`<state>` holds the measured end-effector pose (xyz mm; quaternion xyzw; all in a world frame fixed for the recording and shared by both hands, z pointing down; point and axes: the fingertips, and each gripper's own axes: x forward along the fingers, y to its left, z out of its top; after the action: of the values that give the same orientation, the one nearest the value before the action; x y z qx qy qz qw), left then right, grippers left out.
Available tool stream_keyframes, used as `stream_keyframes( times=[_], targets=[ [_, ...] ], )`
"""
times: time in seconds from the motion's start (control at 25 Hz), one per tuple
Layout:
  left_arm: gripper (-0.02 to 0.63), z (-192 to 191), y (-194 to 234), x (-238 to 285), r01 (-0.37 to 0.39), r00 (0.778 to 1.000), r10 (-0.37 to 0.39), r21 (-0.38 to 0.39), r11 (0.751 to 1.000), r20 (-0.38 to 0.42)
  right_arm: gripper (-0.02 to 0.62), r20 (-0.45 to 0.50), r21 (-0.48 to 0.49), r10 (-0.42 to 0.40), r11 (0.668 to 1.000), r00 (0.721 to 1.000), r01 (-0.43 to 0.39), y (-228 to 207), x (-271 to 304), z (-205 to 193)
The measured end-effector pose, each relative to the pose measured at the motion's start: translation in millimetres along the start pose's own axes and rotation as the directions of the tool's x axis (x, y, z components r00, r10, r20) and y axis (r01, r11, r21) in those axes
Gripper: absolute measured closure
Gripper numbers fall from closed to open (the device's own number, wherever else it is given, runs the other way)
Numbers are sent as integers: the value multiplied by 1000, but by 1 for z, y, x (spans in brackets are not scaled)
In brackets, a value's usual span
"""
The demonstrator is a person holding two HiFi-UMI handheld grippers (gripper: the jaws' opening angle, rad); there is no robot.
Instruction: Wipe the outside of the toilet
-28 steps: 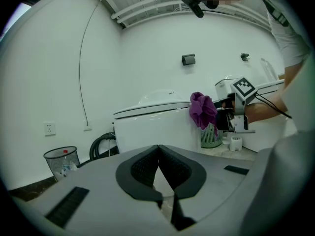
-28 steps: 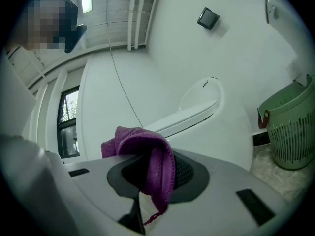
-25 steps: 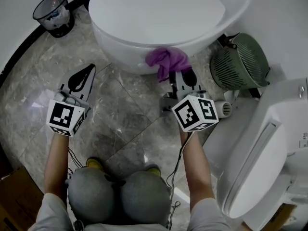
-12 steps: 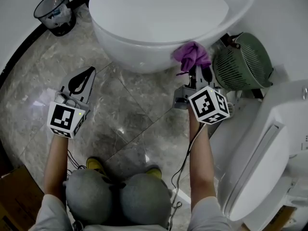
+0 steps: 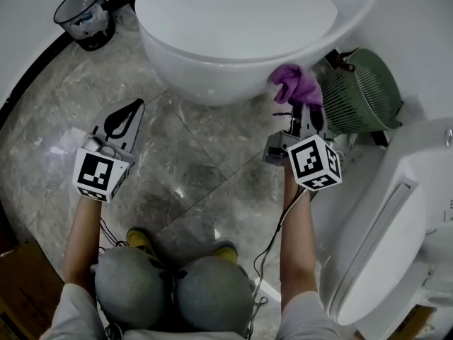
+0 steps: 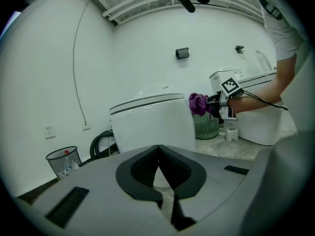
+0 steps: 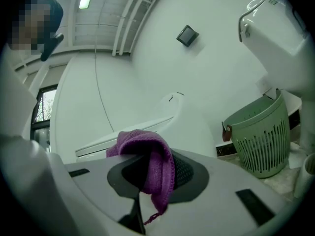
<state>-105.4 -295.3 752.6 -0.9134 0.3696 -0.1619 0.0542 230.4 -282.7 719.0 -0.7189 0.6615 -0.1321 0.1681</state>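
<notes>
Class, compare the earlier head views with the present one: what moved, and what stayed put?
The right claw, shut on the purple cloth, slid rightward along the outside of the toilet toward the green basket. The left claw stayed shut and empty above the floor.

Wearing a pale tee with short sleeves (image 5: 303, 316), grey trousers (image 5: 134, 285) and yellow shoes (image 5: 141, 242) just showing underneath. Left gripper (image 5: 133, 107) and right gripper (image 5: 306, 110) both light grey plastic, with black textured pads lining the jaws in a teardrop outline. On the back of each, a white cube (image 5: 100, 175) printed with black square markers, different pattern on every face. Thin black cable (image 5: 274, 227) coming off the right one, a couple more off the left. Up close in the gripper views, just broad grey shells with dark rectangular slots on either side of the pads.
</notes>
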Motion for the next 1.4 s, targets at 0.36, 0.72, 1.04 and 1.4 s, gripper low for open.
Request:
stream_keyframes(
  times=[0.36,0.72,1.04,1.4],
  targets=[
    [589,-8,-15,-1,36,999,-36,52,998,-4,506,-63,-69,285,955,957,-289,91,-72,-38],
    [589,-12,-24,-14,52,999,-52,96,994,-3,505,-213,-2,389,917,896,-399,161,-43,-117],
    [589,-28,-4,-29,7,999,-3,88,996,-40,505,-253,-6,367,925,895,-381,176,-8,-131],
    [589,-34,-12,-22,33,998,-28,86,996,-59,505,-233,-22,334,937,913,-348,132,-8,-109]
  ],
)
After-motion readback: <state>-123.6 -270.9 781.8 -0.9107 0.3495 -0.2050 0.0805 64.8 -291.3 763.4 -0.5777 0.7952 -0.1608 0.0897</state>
